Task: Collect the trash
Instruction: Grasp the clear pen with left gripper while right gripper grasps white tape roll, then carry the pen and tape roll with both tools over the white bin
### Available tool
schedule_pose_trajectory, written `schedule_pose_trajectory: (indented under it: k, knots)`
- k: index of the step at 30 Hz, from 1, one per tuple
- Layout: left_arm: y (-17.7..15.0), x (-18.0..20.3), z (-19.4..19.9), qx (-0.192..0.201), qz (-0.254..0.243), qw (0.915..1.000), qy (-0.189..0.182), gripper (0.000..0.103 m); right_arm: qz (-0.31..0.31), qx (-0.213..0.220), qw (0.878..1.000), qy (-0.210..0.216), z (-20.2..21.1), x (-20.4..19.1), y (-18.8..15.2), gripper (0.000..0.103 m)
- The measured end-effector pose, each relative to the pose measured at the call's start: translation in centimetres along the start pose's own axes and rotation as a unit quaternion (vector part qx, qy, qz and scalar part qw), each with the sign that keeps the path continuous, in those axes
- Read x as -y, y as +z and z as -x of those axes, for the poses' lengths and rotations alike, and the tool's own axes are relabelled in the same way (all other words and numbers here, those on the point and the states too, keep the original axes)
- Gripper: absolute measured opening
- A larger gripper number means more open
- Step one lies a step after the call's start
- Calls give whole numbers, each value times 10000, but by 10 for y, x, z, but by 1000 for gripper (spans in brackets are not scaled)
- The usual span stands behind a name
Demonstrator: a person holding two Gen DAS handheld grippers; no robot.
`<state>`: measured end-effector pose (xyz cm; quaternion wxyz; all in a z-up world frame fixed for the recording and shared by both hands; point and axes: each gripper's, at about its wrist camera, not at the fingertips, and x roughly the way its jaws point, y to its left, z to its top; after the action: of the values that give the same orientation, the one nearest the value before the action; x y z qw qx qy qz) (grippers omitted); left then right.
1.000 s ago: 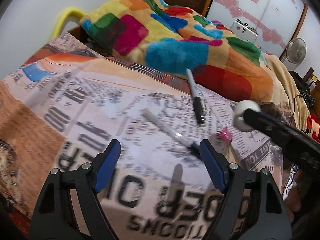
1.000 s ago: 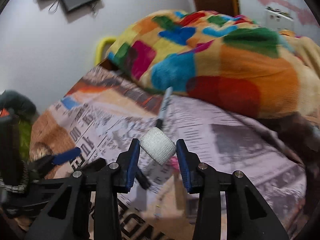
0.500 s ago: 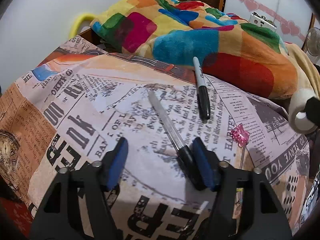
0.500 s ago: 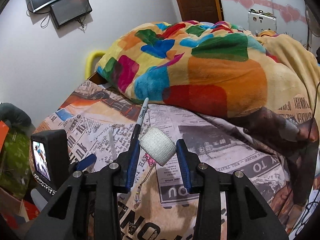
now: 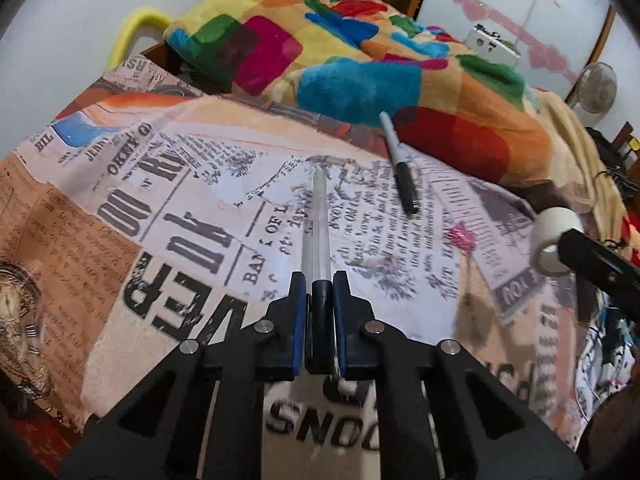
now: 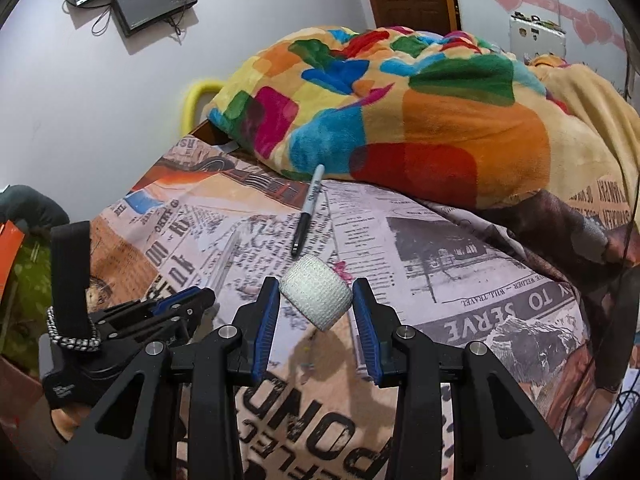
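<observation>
The left gripper (image 5: 319, 300) sits low over the newspaper-print bedsheet (image 5: 192, 208), and its blue-padded fingers (image 5: 298, 320) are pressed together on the black cap end of a clear pen (image 5: 318, 236). The pen's see-through barrel sticks straight out ahead of the fingers, pointing toward the multicoloured blanket (image 5: 360, 64) heaped at the far end of the bed. Whether the barrel's far end rests on the sheet or hangs just above it cannot be told.

To the right of the clear pen, and apart from it, a black-and-white marker (image 5: 398, 168) lies on the sheet with its white end nearly reaching the blanket's edge. Further right of the clear pen, a small pink hair clip or charm (image 5: 460, 236) lies on the print; it is blurred and hard to name.

Right of that again, well clear of the pen, the right gripper (image 6: 316, 300) holds a roll of white gauze tape (image 6: 316, 296) above the sheet. Its fingers (image 6: 267, 320) stand partly open, wide enough for the roll's width, with each blue pad pressing a side of the roll. In the right wrist view the marker lies just beyond the roll, and the left gripper shows low at the left edge, with a black strap and beaded band behind it.
</observation>
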<state>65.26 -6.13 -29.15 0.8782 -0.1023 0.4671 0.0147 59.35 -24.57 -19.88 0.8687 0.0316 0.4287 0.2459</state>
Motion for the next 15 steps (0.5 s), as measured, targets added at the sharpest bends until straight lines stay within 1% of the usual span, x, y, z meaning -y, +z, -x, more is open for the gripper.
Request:
schedule_pose_trajectory:
  k: [2, 7, 15]
  knots:
    - [-1, 2, 15, 53, -50, 10000, -64, 12, 25, 43, 10000, 24, 10, -6, 2, 35]
    - [0, 8, 62, 273, -229, 9993, -90, 12, 100, 205, 9997, 77, 38, -25, 8, 35]
    - [-4, 12, 166, 860, -395, 9955, -50, 12, 302, 549, 9979, 159, 99, -61, 15, 35]
